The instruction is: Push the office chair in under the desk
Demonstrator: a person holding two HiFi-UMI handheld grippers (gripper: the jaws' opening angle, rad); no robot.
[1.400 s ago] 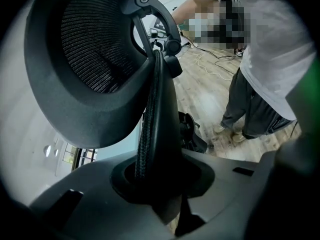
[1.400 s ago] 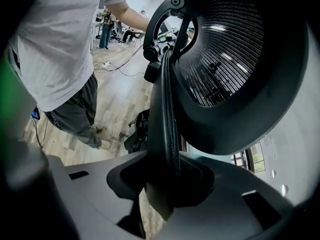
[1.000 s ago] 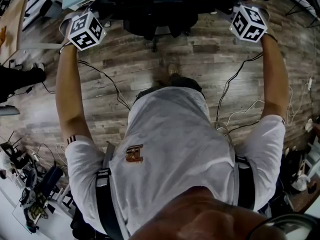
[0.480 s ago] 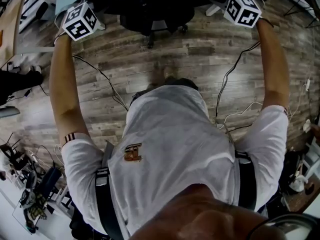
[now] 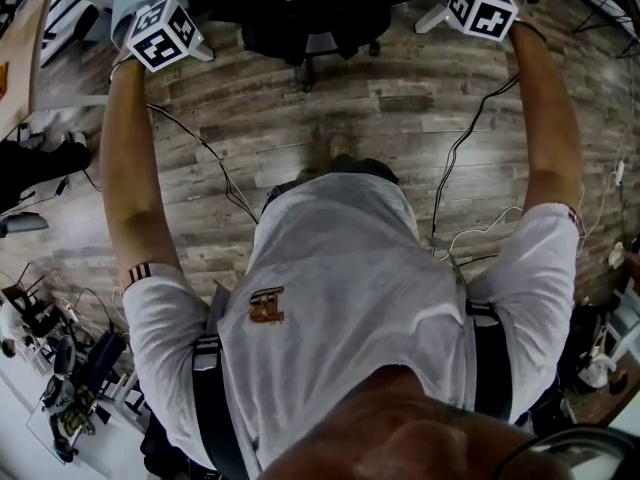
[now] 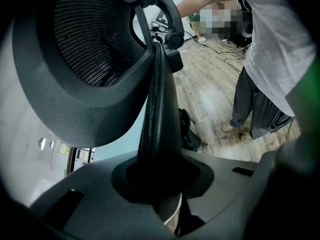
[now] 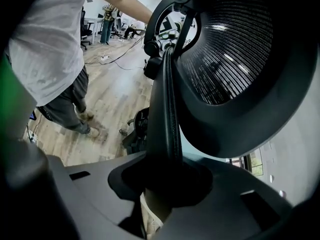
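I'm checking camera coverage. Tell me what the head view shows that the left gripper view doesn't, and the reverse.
Only the head view: a marker cube at the end of the left arm, and the equipment pile at lower left. Only the left gripper view: the left tool shut on the backrest edge, beside a curved mesh pad. Both: the black chair, the wood floor, the white shirt.
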